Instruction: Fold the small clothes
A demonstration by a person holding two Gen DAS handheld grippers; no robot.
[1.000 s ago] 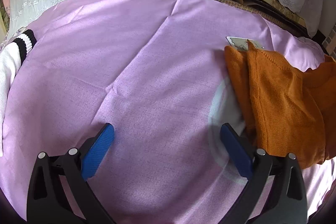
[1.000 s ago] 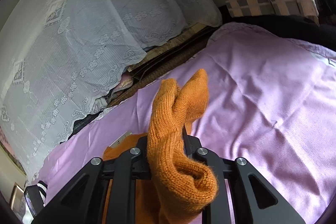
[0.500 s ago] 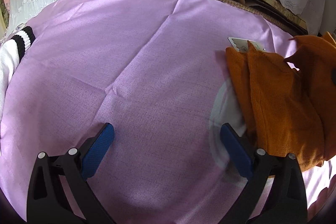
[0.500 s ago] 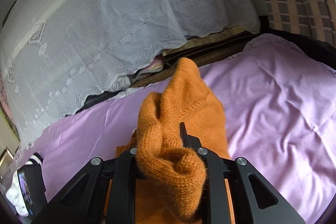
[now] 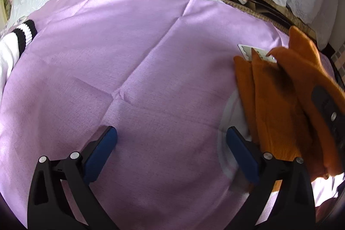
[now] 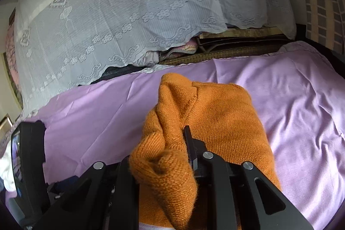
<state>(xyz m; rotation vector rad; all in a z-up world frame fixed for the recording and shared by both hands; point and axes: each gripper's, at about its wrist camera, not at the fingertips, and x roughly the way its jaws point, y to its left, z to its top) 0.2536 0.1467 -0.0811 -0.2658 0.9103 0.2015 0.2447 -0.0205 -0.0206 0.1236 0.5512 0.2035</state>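
The orange knitted sweater lies toward the right edge of the lilac cotton sheet that covers the bed. In the left wrist view it shows as long folded panels running away from the camera, with a small white paper tag poking out at the far end, half tucked under the knit.

The right gripper is clamped tight on a bunched fold of the sweater: the knit fills the gap between its 2 black fingers and spills over them in a thick roll toward the camera. The held part is raised above the rest of the garment, which spreads flat on the sheet just beyond the fingers. From the left wrist view, this gripper's black body shows against the sweater near the right edge of the sheet.

The left gripper is spread wide with nothing between its 2 blue-padded fingers, over the bare sheet just beside the sweater's near left edge.

A white knit garment with black stripes lies at the left edge of the sheet. A white lace cloth hangs beyond the far edge.
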